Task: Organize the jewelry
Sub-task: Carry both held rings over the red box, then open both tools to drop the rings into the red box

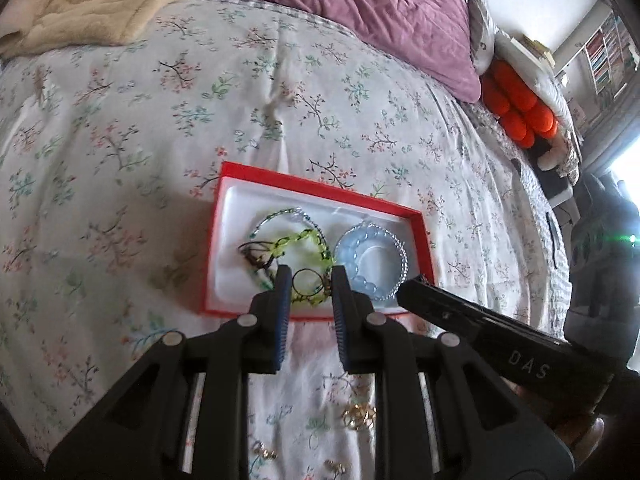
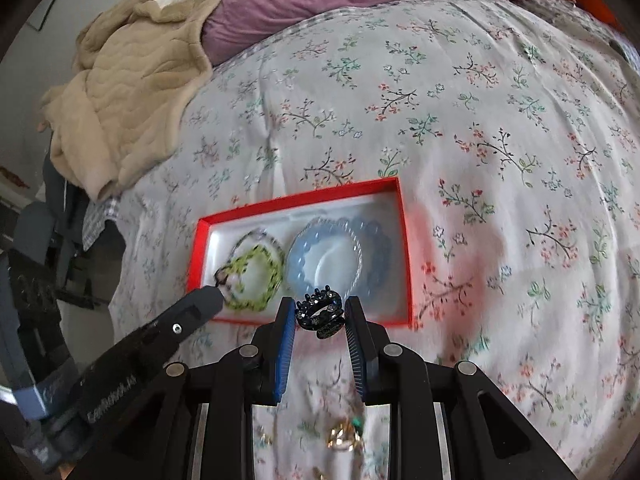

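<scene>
Right wrist view: the right tool [image 2: 320, 314] grips a black ring [image 2: 321, 314] just above the near rim of the red box [image 2: 405, 240] on the bed [image 2: 500, 120]. Left tool [image 1: 307, 284], part open and holding nothing, hovers over bracelets [image 1: 370, 258] at the box's near edge.

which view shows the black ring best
The right wrist view: the black ring sits between the right gripper fingers, close up, its dark stones visible. The left wrist view does not show it; only the right gripper's black tip enters beside the red box.
</scene>
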Motion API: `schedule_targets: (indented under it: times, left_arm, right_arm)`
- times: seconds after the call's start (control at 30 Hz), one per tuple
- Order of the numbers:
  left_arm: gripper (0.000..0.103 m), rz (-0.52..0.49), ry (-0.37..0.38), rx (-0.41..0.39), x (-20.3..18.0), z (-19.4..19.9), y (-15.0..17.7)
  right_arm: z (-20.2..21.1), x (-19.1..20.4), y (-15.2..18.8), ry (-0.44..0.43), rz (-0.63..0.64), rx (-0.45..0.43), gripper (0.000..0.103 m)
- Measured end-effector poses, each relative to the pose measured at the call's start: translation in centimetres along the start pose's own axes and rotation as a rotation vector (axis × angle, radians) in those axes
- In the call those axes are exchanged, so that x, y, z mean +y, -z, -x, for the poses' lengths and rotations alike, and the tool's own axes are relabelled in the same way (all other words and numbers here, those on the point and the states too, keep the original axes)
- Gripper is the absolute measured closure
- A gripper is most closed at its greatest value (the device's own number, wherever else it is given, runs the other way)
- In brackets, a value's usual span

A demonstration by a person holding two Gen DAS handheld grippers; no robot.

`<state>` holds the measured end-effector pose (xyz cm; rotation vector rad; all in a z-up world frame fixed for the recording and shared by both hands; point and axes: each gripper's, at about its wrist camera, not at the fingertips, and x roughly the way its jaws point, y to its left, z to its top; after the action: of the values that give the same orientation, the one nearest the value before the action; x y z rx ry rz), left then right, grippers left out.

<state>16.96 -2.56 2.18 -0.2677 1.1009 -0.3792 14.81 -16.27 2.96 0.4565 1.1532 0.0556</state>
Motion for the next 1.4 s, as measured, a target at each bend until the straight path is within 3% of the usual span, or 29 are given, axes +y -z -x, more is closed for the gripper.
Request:
schedule_targets:
  times: [0.3, 0.6, 0.7, 0.73, 0.77, 1.03, 1.4]
  left_arm:
    - [0.081, 0.009, -0.053, 0.025, 0.4, -2.1, -0.2]
    - [0.078, 0.011, -0.061, 0.016, 0.5, -1.5, -0.1]
    - [0.066, 0.006, -0.064, 0.014, 0.4, -1.0, 0.0]
    - [0.062, 0.005, -0.068, 0.011, 0.4, -0.8, 0.1]
    - [0.059, 0.003, -0.07, 0.009, 0.4, -0.6, 0.1]
    - [0.038, -0.041, -0.093, -0.012, 0.0, 2.0, 1.1]
    - [0.024, -0.081, -0.119, 0.02, 0.2, 3.7, 3.3]
  right_arm:
    - [-1.3, -0.3, -0.7, 0.023, -0.006, -0.005, 0.077]
    - [-0.8, -0.7, -0.8, 0.033, -0.009, -0.023, 0.075]
    - [-0.2, -0.7, -0.7, 0.028, -0.008, -0.03, 0.063]
    - [0.1, -0.7, -0.6, 0.025, -0.009, -0.036, 0.052]
    - [0.4, -0.7, -0.5, 0.023, -0.008, -0.044, 0.049]
    - [2.7, -0.8, 0.4, 0.028, 0.004, -0.059, 0.048]
    - [4.7, -1.5, 2.6, 0.055, 0.013, -0.047, 0.033]
